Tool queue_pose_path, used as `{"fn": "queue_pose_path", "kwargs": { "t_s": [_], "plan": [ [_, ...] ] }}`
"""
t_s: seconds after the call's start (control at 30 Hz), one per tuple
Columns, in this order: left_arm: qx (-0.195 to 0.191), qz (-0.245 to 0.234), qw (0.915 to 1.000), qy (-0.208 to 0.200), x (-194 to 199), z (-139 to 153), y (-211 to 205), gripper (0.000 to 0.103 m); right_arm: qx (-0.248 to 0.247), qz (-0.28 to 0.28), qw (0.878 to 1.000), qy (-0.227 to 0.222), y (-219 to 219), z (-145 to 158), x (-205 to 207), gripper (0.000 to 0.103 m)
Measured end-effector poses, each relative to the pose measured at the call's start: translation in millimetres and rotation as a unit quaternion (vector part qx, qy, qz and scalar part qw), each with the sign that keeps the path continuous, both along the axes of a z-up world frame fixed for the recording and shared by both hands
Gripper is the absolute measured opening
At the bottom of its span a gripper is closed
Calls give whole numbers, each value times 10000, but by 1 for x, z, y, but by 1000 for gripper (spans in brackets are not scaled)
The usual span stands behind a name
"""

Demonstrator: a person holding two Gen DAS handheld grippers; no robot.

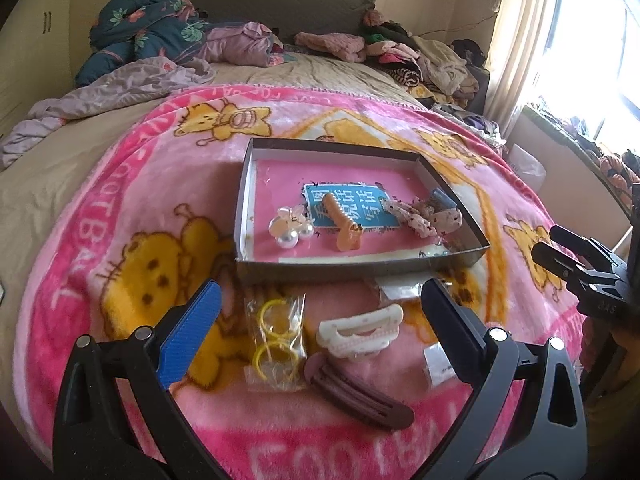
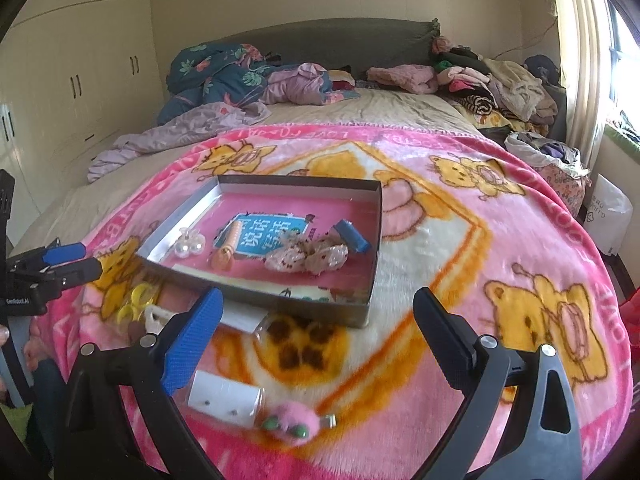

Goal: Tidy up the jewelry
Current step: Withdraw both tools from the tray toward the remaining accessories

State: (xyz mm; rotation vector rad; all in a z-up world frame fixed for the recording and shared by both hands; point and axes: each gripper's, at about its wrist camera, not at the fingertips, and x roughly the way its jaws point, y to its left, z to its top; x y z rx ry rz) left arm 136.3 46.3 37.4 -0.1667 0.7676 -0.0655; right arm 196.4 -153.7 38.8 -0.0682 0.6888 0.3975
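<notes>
Daylight floods in from the window [image 1: 592, 52] at right, blown out to white glare. The blanket [image 1: 120, 184] is evenly lit with soft shadows. Fisheye curves the edges; the near foreground in the right view is blurred.

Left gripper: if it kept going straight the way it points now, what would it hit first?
Most likely the white hair claw lying on the blanket between its open fingers, with the shallow box just behind. Depth is uncertain.

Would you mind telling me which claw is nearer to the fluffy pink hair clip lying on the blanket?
Right. The right claw hangs open just above the fluffy pink hair clip, which lies between its fingers. The left claw is open farther left, over the cream claw clip.
</notes>
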Motion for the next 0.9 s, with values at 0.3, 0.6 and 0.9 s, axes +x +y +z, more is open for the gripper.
{"fn": "queue_pose_path", "kwargs": {
  "t_s": [0.3,0.6,0.9],
  "plan": [
    [82,-16,9999,84,-19,-9,-1,91,-126,126,9998,31,1,-2,-24,93],
    [79,-65,9995,289,-31,-26,-6,91,-174,219,9995,163,2,-14,-39,93],
    [5,-73,9983,583,-39,-48,-10,91,-223,242,9990,300,-1,-30,-48,93]
  ]
}}
